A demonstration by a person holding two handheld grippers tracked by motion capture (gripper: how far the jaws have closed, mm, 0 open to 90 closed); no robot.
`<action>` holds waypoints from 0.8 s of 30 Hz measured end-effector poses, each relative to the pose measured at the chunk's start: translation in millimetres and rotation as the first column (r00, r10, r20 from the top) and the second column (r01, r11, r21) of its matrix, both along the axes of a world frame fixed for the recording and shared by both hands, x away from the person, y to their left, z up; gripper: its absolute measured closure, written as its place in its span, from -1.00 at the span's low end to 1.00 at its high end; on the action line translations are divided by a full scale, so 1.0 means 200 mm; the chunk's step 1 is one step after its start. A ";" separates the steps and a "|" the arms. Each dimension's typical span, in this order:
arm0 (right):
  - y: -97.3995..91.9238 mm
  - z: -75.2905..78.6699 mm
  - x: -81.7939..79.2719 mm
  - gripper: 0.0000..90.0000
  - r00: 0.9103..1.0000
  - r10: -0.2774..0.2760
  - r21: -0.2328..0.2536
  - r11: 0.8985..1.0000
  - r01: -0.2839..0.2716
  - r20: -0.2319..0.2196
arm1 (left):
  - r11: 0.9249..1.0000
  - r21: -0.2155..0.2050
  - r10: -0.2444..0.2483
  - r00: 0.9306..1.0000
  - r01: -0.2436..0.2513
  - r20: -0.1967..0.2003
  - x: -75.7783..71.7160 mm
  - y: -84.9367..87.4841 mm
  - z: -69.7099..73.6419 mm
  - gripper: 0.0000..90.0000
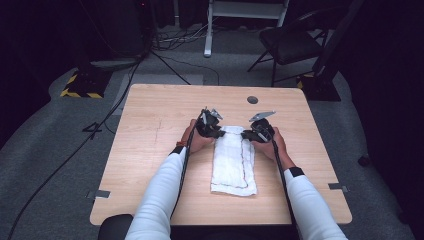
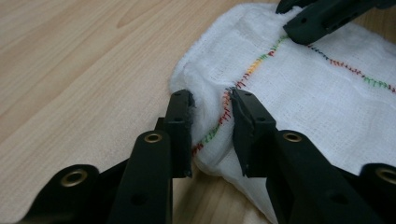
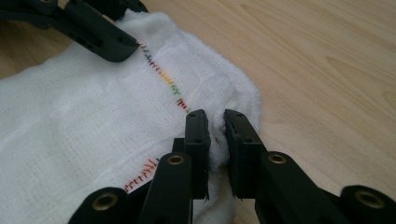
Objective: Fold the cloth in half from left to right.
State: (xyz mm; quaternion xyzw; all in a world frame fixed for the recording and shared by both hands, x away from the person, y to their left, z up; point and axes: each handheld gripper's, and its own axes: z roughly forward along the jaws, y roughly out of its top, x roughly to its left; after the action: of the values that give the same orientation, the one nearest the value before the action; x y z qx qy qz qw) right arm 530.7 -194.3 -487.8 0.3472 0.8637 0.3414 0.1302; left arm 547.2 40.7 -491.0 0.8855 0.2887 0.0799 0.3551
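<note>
Cloth [image 1: 233,161] lies folded on the wooden table [image 1: 150,150] in the high view, its long axis running from your side away toward the far edge. Your 2 grippers sit at its far end, the left gripper [image 1: 210,126] at the far left corner and the right gripper [image 1: 257,131] at the far right corner, so each hand is nearest its own corner and the near end lies free toward you.

Left gripper view: your left gripper [image 2: 212,133] has its jaws pinched on a bunched fold of the cloth [image 2: 317,107] at the corner, just beside the coloured stitching [image 2: 254,67]. The other gripper's jaw rests on the cloth farther off.

Right gripper view: your right gripper [image 3: 215,144] is clamped on a puckered ridge of the cloth [image 3: 70,121] at its corner, jaws nearly together with fabric squeezed between them. Any lift or fold toward you would likely follow that long axis.
</note>
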 end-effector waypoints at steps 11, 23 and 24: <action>0.07 0.11 0.05 0.85 0.995 -0.014 -0.026 1.000 0.017 0.098 | 0.998 0.035 0.058 0.995 -0.061 0.076 0.05 0.00 0.09 0.75; 0.05 0.21 0.02 0.86 0.986 0.004 0.034 0.999 -0.010 0.165 | 0.998 -0.029 0.067 0.987 -0.063 0.145 0.00 0.04 0.21 0.76; 0.04 0.22 0.01 0.86 0.985 0.009 0.043 0.999 -0.016 0.171 | 0.998 -0.031 0.063 0.987 -0.059 0.149 -0.01 0.05 0.22 0.76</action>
State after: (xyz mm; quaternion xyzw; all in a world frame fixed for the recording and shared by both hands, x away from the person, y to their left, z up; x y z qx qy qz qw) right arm 532.2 -186.1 -443.5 0.3141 0.8437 0.3898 0.1940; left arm 545.4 50.1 -446.5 0.8630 0.2889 0.1533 0.3851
